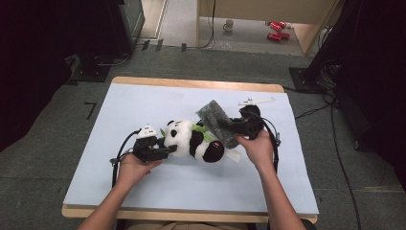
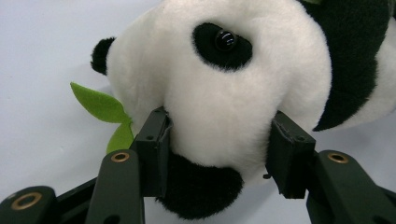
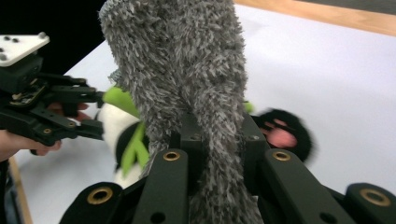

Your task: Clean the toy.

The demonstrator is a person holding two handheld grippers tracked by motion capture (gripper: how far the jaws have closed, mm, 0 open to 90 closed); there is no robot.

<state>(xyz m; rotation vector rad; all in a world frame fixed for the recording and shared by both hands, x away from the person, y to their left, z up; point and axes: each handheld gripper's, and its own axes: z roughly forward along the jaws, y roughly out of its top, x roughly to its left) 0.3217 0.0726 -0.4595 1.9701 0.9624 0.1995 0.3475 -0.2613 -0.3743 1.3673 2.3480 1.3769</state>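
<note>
A black-and-white panda plush (image 1: pixel 194 140) with green felt leaves lies on its side in the middle of the pale blue mat (image 1: pixel 143 191). My left gripper (image 1: pixel 165 149) is shut on the panda's head; in the left gripper view its pads (image 2: pixel 159 154) press into the white muzzle (image 2: pixel 219 112). My right gripper (image 1: pixel 229 125) is shut on a shaggy grey cloth (image 1: pixel 215 120), lifted just above the panda's body. In the right gripper view the cloth (image 3: pixel 187 79) stands up between the jaws, with the panda (image 3: pixel 126 135) and the left gripper (image 3: pixel 91 112) behind it.
The mat covers a wooden table (image 1: pixel 191 84). Cables (image 1: pixel 335 139) trail over the grey carpet to the right. A mug (image 1: pixel 229 25) and red cans (image 1: pixel 276 29) sit on the floor far behind. Dark equipment stands (image 1: pixel 95 43) flank the back corners.
</note>
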